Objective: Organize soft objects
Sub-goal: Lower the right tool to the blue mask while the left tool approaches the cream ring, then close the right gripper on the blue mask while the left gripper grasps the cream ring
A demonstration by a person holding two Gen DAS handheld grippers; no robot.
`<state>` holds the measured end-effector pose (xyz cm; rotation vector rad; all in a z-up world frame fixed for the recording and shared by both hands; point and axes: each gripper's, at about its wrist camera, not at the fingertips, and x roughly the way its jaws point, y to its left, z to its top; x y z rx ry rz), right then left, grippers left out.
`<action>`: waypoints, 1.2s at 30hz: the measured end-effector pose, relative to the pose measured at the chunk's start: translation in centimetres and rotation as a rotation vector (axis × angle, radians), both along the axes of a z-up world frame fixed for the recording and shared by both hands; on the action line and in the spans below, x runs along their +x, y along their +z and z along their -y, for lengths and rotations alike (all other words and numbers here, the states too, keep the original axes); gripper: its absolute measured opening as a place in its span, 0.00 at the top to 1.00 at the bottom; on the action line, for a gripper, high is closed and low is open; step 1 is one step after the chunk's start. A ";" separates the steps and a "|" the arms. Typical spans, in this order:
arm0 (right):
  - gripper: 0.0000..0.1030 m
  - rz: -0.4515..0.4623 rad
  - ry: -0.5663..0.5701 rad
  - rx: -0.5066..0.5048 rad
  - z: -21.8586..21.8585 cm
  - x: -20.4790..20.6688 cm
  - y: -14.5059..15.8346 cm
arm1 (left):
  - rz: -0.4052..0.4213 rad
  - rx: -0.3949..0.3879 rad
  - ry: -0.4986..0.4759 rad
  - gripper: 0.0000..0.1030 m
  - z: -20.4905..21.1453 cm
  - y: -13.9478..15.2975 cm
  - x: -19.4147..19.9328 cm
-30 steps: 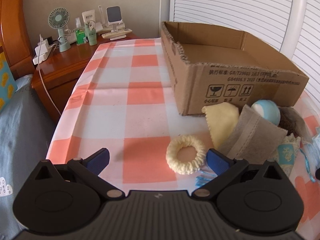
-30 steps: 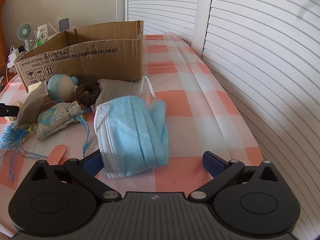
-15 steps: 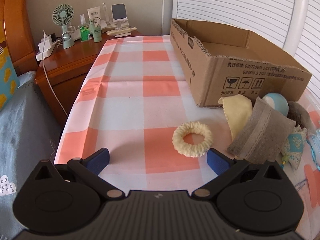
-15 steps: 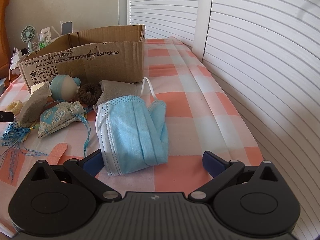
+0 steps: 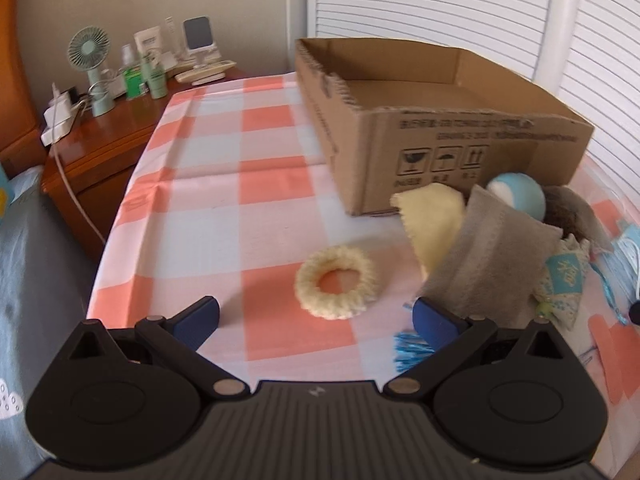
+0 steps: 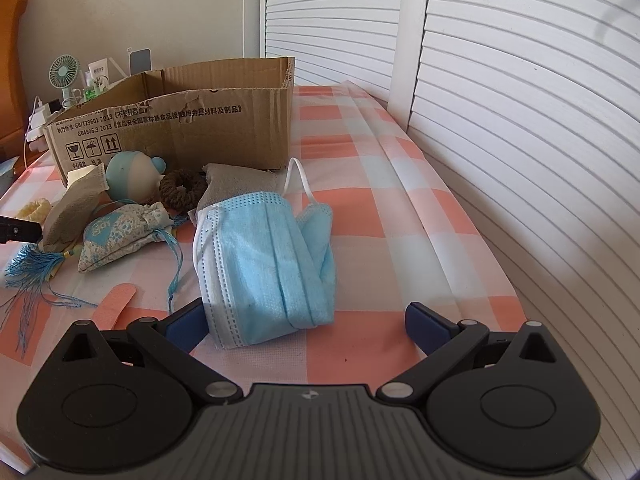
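Left gripper [image 5: 316, 318]: jaws spread wide at the bottom of the left wrist view, holding nothing.
Cream ring [image 5: 337, 282]: a fuzzy hair ring lying flat on the checked tablecloth [image 5: 208, 200], centre of the frame, just ahead of the gap between the left fingers, touching neither.
Grey pouch [image 5: 490, 256]: right of centre, just beyond the right-hand fingertip, leaning over a pale yellow cloth [image 5: 430, 216].
Blue and white ball [image 5: 518, 196]: right of centre, close against the front wall of the cardboard box [image 5: 440, 140].
Cardboard box: open top, upper right of the left wrist view, standing on the tablecloth; nothing shows on the part of its floor that is in view.
Patterned sachet [image 5: 564, 280]: right edge, beside the grey pouch; its blue tassel [image 5: 410, 350] lies by the right-hand fingertip.
Right gripper [image 6: 306, 326]: jaws spread wide at the bottom of the right wrist view, holding nothing.
Blue face mask [image 6: 266, 260]: folded, centre of the right wrist view, its near edge between the fingers, lying next to the left-hand one.
Brown hair ring [image 6: 182, 189]: left of centre, between the ball and another grey pouch [image 6: 240, 182] under the mask's far end.
Nightstand [image 5: 100, 140]: upper left of the left wrist view, carrying a small green fan [image 5: 90, 68] and bottles.
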<state>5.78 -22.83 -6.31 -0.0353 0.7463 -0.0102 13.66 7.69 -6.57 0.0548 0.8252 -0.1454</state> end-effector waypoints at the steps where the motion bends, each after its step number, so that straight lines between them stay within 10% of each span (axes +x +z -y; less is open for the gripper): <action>1: 0.00 0.002 0.004 0.000 0.0 0.0 0.0 | 0.004 -0.003 -0.002 0.04 0.2 0.0 0.1; 10: 0.00 0.004 0.025 -0.001 -0.1 0.0 0.0 | 0.048 -0.020 -0.021 0.45 1.1 0.4 0.2; 21: 0.00 -0.021 0.161 -0.030 -1.5 2.3 0.4 | 0.067 -0.022 -0.023 0.47 1.3 0.4 0.1; 36: 0.51 -0.022 0.140 -0.068 -1.4 1.7 1.9 | 0.065 -0.019 -0.038 0.66 1.1 0.8 -0.4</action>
